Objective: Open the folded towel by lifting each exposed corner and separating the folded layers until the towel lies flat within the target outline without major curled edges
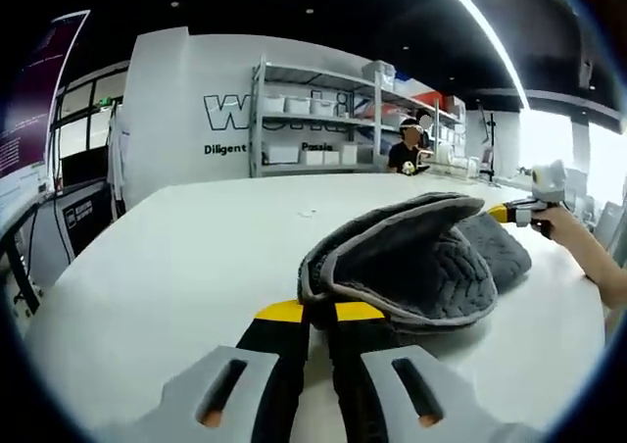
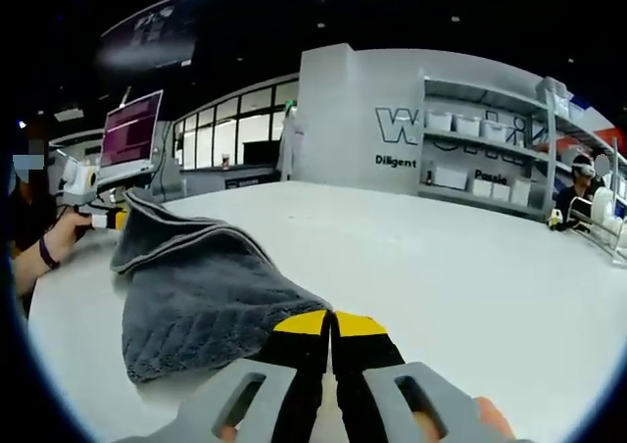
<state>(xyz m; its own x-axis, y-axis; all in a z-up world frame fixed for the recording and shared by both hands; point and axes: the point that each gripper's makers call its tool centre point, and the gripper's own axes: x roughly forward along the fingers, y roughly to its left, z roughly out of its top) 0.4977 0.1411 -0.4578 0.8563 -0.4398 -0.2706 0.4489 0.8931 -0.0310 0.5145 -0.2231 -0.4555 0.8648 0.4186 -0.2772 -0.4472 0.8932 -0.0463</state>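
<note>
Around the work, a white wall with dark lettering (image 1: 235, 112) stands behind the tabletop (image 1: 176, 267), and next to it metal shelving (image 1: 323, 120) carries pale bins; a person (image 1: 404, 151) stands by the shelves at the far edge. In the right gripper view a glowing screen (image 2: 130, 129) hangs at the left, with dark-framed windows (image 2: 230, 139) beyond it.

Nothing lies between either gripper and the towel (image 1: 411, 262), the tabletop being smooth, white and bare around it. The towel is grey, thick and plush, with a stitched wavy pattern on its face and a paler bound hem; it sits on the tabletop still doubled, its upper layer arching up like an open shell.

The left gripper (image 1: 321, 312) has its yellow-tipped black jaws pressed together on the towel's near hem. The right gripper (image 2: 330, 322) is likewise clenched on a corner of the cloth (image 2: 201, 296), jaws closed with the fabric running in between them. In each view the other gripper, held in a hand (image 1: 563, 225), pinches the opposite end, lifted off the surface
</note>
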